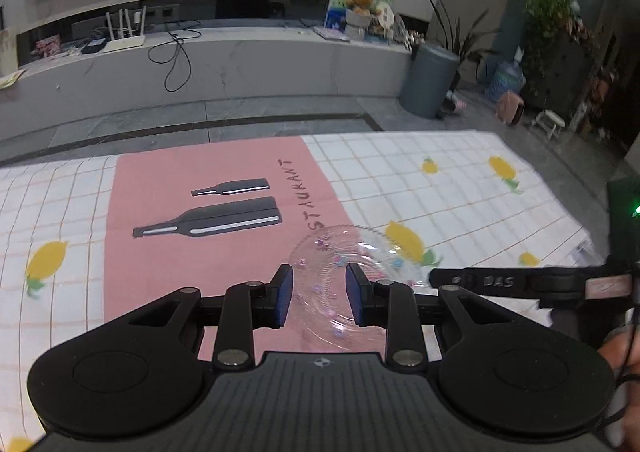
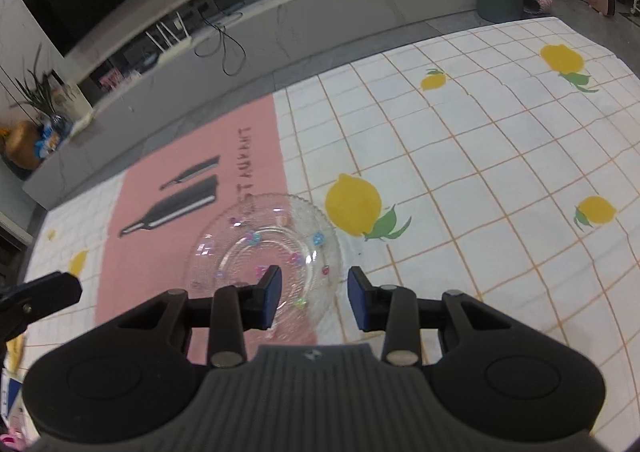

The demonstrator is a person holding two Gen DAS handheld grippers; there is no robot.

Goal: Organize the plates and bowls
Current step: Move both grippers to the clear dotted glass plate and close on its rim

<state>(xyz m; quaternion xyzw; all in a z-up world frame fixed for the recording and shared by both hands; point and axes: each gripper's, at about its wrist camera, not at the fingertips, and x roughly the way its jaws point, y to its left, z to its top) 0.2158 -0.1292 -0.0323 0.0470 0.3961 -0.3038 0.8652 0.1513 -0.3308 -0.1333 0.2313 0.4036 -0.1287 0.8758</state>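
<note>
A clear glass plate (image 1: 344, 272) with small coloured flower dots lies flat on the tablecloth, half on the pink mat and half on the white checks; the right wrist view shows it too (image 2: 264, 248). My left gripper (image 1: 319, 298) is open and empty, hovering over the plate's near part. My right gripper (image 2: 314, 300) is open and empty, just above the plate's near right rim. The right gripper's finger shows at the right of the left wrist view (image 1: 520, 284). No bowl is in view.
The pink mat (image 1: 200, 252) with bottle prints lies on a white lemon-print tablecloth (image 2: 480, 192). Beyond the table's far edge are a grey floor, a long low TV bench (image 1: 200, 64) and a grey bin (image 1: 430, 80).
</note>
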